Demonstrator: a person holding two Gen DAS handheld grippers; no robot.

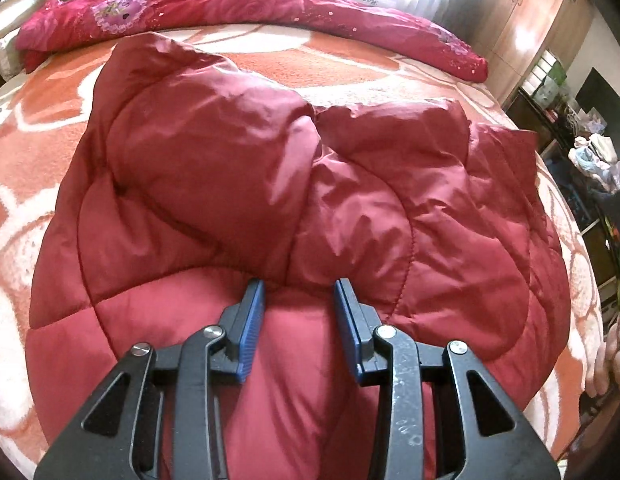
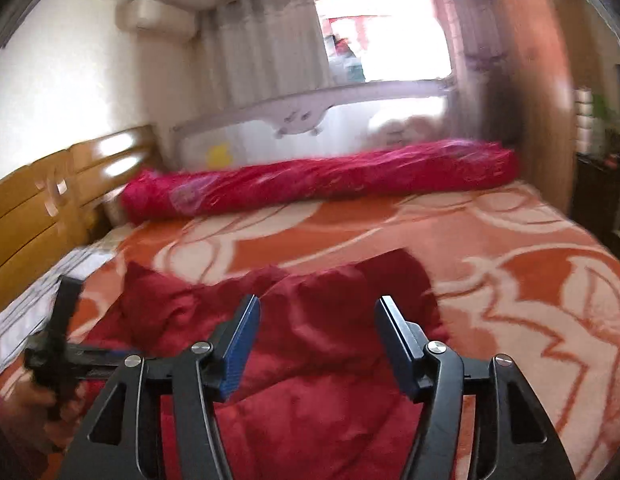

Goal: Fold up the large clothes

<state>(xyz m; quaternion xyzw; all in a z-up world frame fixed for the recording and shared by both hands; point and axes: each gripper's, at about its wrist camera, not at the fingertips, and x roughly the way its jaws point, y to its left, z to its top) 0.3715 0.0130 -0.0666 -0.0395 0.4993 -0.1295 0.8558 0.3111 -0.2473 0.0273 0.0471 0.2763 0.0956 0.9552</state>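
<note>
A dark red quilted puffer jacket (image 1: 270, 184) lies spread on the bed, both sleeves folded in over its middle. It also shows in the right wrist view (image 2: 310, 344), blurred. My left gripper (image 1: 298, 288) is open just above the jacket's near part, with a puffed fold of fabric between its blue pads (image 1: 250, 320); the jaws do not pinch it. My right gripper (image 2: 317, 312) is open and empty above the jacket's near right side. The left gripper's black frame (image 2: 58, 344) shows at the left of the right wrist view.
The bed has an orange and white patterned blanket (image 1: 270, 60). A rolled magenta quilt (image 1: 230, 8) lies along its far side against a white bed rail (image 2: 310, 120). A wooden headboard (image 2: 34, 216) stands at the left, a wooden wardrobe (image 1: 529, 28) and cluttered shelves (image 1: 589, 152) at the right.
</note>
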